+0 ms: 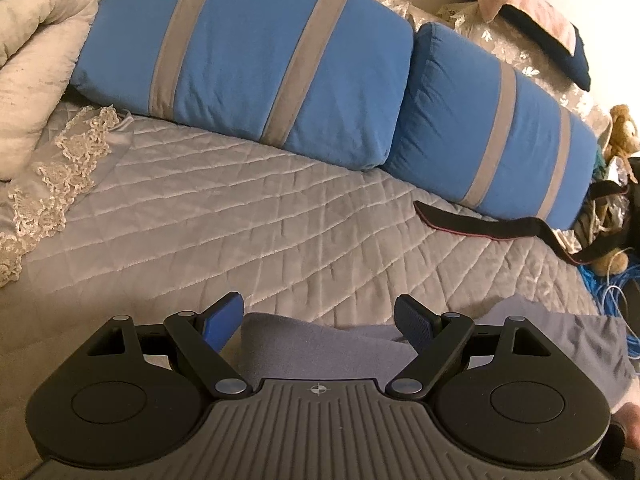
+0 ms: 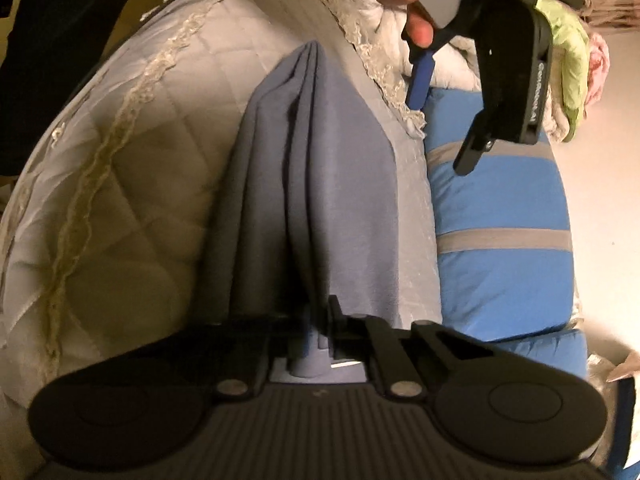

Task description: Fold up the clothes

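Two tongs: right tongs [image 2: 316, 332] clamped on grey-blue garment [image 2: 320, 168], left tongs [image 1: 318, 320] wide, empty; next, grip far end.

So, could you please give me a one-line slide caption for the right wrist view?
Right gripper pinching a bunched grey-blue garment on the quilted grey bedspread, left gripper open above.

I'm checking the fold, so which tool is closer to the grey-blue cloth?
Right. The right tool is shut on the grey-blue cloth, bunching it. The left tool is open above the cloth's far end, not gripping.
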{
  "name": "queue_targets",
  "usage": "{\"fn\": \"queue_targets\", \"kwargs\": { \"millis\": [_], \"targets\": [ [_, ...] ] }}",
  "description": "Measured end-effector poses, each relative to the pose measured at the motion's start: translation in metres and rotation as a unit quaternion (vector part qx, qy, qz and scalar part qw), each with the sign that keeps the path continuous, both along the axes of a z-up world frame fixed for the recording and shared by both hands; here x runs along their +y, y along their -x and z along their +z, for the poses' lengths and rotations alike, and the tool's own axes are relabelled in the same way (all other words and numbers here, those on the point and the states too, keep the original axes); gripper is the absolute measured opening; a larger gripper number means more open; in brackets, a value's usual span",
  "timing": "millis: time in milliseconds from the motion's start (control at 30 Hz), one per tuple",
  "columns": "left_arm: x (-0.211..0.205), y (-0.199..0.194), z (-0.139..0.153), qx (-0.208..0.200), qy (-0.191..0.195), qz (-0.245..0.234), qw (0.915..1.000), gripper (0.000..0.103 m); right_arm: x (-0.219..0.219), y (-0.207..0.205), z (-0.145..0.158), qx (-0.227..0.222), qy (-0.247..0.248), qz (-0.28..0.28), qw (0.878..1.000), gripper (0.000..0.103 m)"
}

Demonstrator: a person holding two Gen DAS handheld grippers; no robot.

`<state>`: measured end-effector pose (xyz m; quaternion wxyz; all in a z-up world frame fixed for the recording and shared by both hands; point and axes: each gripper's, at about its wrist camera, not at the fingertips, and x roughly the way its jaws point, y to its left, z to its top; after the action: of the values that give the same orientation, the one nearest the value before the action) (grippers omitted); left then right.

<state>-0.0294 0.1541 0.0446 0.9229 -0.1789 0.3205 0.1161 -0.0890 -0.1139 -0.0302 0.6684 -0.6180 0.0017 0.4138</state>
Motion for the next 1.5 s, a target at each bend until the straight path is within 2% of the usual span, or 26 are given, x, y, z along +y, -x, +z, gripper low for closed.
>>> {"fn": "queue_targets", "kwargs": {
  "millis": [33, 67, 200, 300, 367, 433, 500, 567, 700, 867, 900, 933, 1000, 1100, 1167, 1233, 1333, 1367, 1433, 1500],
  "targets": [
    [0.001, 0.000, 0.000, 0.002, 0.000, 0.000, 1.0000, 0.082, -0.001, 0.000, 0.003, -0.003, -0.004, 0.000, 1.000, 0.010],
    [0.001, 0.000, 0.001, 0.005, -0.001, 0.000, 1.0000, 0.082, -0.002, 0.000, 0.006, -0.006, -0.010, -0.001, 1.000, 0.008],
    [0.002, 0.000, 0.003, 0.014, -0.006, -0.003, 0.9999, 0.082, -0.009, -0.011, 0.021, -0.022, -0.036, -0.023, 0.999, 0.007],
    [-0.002, 0.002, 0.007, 0.017, -0.013, -0.037, 0.9991, 0.082, -0.014, -0.021, 0.030, -0.020, -0.055, -0.048, 0.997, 0.007],
    [-0.013, 0.008, 0.013, 0.006, -0.046, -0.084, 0.9954, 0.082, -0.017, -0.027, 0.035, -0.016, -0.070, -0.061, 0.996, 0.007],
    [-0.030, 0.022, 0.015, -0.017, -0.101, -0.130, 0.9862, 0.082, -0.019, -0.030, 0.041, -0.007, -0.083, -0.071, 0.994, 0.007],
    [-0.051, 0.038, 0.013, -0.035, -0.174, -0.168, 0.9696, 0.082, -0.021, -0.031, 0.047, -0.006, -0.094, -0.078, 0.993, 0.007],
    [-0.074, 0.048, 0.005, -0.035, -0.247, -0.194, 0.9489, 0.082, -0.024, -0.033, 0.051, -0.004, -0.103, -0.084, 0.991, 0.007],
    [-0.107, 0.061, -0.022, -0.016, -0.349, -0.235, 0.9069, 0.082, -0.029, -0.035, 0.058, -0.001, -0.115, -0.095, 0.989, 0.007],
    [-0.133, 0.062, -0.056, 0.027, -0.461, -0.241, 0.8533, 0.082, -0.035, -0.041, 0.063, -0.004, -0.122, -0.107, 0.987, 0.007],
    [-0.136, 0.060, -0.062, 0.038, -0.478, -0.238, 0.8447, 0.082, -0.037, -0.042, 0.063, -0.005, -0.124, -0.110, 0.986, 0.007],
    [-0.137, 0.058, -0.066, 0.046, -0.488, -0.233, 0.8401, 0.082, -0.038, -0.043, 0.064, -0.004, -0.124, -0.112, 0.986, 0.007],
    [-0.139, 0.053, -0.073, 0.061, -0.500, -0.217, 0.8363, 0.082, -0.042, -0.046, 0.067, 0.004, -0.120, -0.115, 0.986, 0.007],
    [-0.140, 0.051, -0.074, 0.067, -0.507, -0.201, 0.8355, 0.082, -0.052, -0.050, 0.072, 0.006, -0.127, -0.121, 0.985, 0.007],
    [-0.142, 0.049, -0.076, 0.077, -0.519, -0.199, 0.8275, 0.082, -0.061, -0.054, 0.074, 0.000, -0.127, -0.127, 0.984, 0.007],
    [-0.146, 0.051, -0.079, 0.075, -0.541, -0.205, 0.8123, 0.082, -0.069, -0.060, 0.077, -0.009, -0.128, -0.135, 0.982, 0.007],
    [-0.156, 0.056, -0.086, 0.066, -0.590, -0.212, 0.7764, 0.082, -0.081, -0.068, 0.082, -0.027, -0.128, -0.146, 0.981, 0.007],
    [-0.160, 0.058, -0.088, 0.064, -0.602, -0.214, 0.7668, 0.082, -0.085, -0.071, 0.084, -0.034, -0.128, -0.149, 0.980, 0.007],
    [-0.165, 0.059, -0.090, 0.058, -0.620, -0.216, 0.7517, 0.083, -0.092, -0.077, 0.089, -0.049, -0.126, -0.154, 0.979, 0.006],
    [-0.169, 0.059, -0.088, 0.046, -0.631, -0.211, 0.7456, 0.083, -0.096, -0.080, 0.095, -0.065, -0.123, -0.156, 0.978, 0.006]
  ]
}}
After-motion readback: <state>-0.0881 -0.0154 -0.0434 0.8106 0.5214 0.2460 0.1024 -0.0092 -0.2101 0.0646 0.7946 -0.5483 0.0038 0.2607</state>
